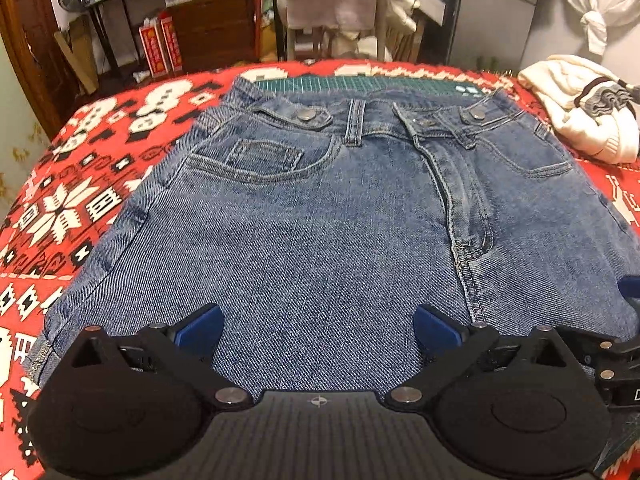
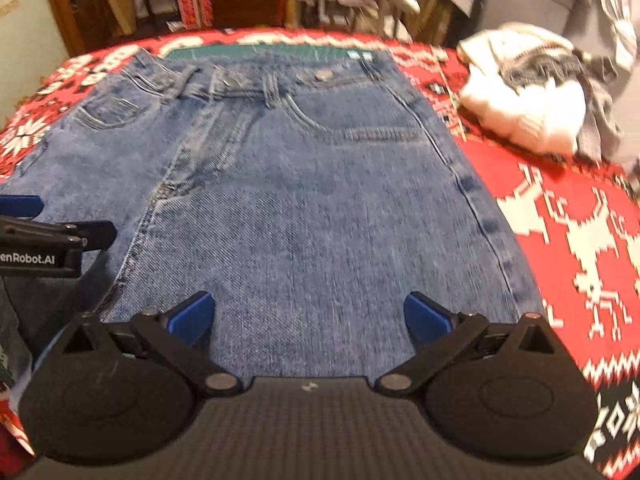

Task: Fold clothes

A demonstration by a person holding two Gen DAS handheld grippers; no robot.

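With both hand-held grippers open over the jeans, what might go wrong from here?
1. The jeans are thick denim, so the open left hand-held gripper may pinch only the top layer.
2. The two hand-held grippers sit close together and could collide.
3. The cream garment nearby could get dragged.

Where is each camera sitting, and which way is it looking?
Left wrist: sits on the left gripper, looking forward over the jeans toward the waistband; its own two open blue fingers show, and the right gripper's edge at far right.
Right wrist: sits on the right gripper, looking the same way over the jeans' right side; its open fingers show, and the left gripper at the left edge.
Shared: jeans, red blanket, white sweater, green mat.
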